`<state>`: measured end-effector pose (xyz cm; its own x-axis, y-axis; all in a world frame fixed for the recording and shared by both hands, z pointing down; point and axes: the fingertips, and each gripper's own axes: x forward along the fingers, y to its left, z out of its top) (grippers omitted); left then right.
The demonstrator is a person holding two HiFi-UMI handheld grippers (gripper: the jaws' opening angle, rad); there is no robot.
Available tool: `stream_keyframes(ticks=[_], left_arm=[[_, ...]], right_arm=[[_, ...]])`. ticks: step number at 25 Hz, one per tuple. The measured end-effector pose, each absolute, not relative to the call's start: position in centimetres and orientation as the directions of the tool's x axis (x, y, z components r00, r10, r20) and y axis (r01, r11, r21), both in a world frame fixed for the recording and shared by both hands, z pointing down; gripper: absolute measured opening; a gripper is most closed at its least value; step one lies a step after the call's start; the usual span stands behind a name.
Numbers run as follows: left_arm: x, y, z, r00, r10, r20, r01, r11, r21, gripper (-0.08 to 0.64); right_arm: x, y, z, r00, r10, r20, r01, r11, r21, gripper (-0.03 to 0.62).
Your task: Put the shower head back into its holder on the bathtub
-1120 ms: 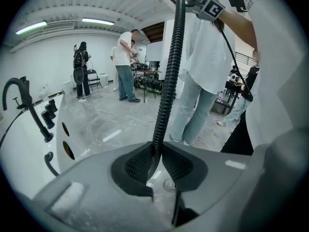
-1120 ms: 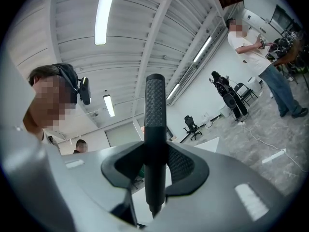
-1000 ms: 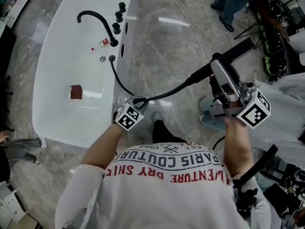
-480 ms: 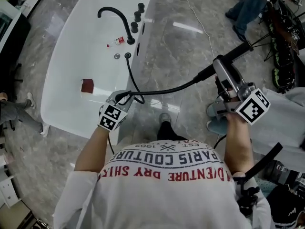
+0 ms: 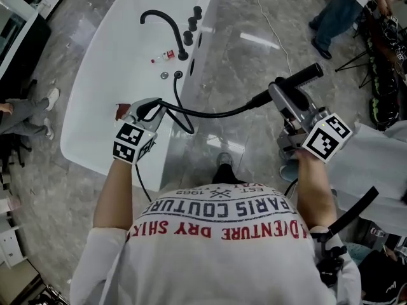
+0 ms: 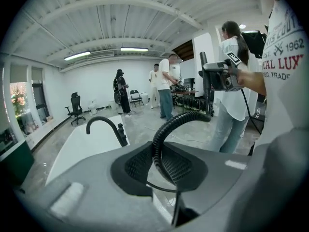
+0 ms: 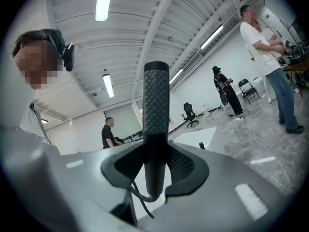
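The black shower head is a slim wand, and my right gripper is shut on its handle, holding it out over the floor to the right of the tub. Its ribbed black hose runs left to my left gripper, which is shut on the hose above the white bathtub's near rim. From there the hose loops down and back up to the holder hole on the tub deck, beside the black faucet and knobs.
A small red-capped bottle lies on the tub deck, and a reddish-brown item sits inside the tub. People stand at the top right. Tripods and gear crowd the right edge. A white cable crosses the marble floor.
My left gripper has risen and moved left with the hose, from beside the tub to over its rim. The right gripper has sunk slightly with the shower head.
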<state>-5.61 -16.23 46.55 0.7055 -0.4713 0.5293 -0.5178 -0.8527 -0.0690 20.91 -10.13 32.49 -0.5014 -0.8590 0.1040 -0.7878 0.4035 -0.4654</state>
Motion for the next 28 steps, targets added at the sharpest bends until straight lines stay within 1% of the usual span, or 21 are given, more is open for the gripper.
stream_keyframes(ticks=[5, 14, 17, 21, 28], left_arm=[[-7.0, -19.2, 42.1, 0.689, -0.540, 0.484, -0.576, -0.813, -0.087, 0.064], [-5.1, -24.0, 36.5, 0.645, -0.633, 0.428, -0.621, -0.761, -0.190, 0.064], [-4.9, -25.2, 35.1, 0.630, -0.654, 0.418, -0.629, -0.746, -0.219, 0.064], [-2.4, -29.3, 32.4, 0.605, -0.681, 0.414, -0.642, -0.724, -0.252, 0.064], [-0.1, -32.1, 29.3, 0.607, -0.711, 0.356, -0.648, -0.702, -0.297, 0.064]], right_arm=[[19.7, -10.7, 32.9, -0.522, -0.841, 0.142, -0.797, 0.422, -0.431, 0.137], [21.9, -12.5, 32.1, -0.564, -0.819, 0.105, -0.764, 0.470, -0.441, 0.137], [22.2, -13.3, 31.7, -0.579, -0.810, 0.089, -0.750, 0.487, -0.448, 0.137], [24.2, -16.7, 30.5, -0.611, -0.789, 0.067, -0.715, 0.513, -0.475, 0.137], [24.9, -17.7, 29.4, -0.640, -0.767, 0.034, -0.692, 0.557, -0.460, 0.137]])
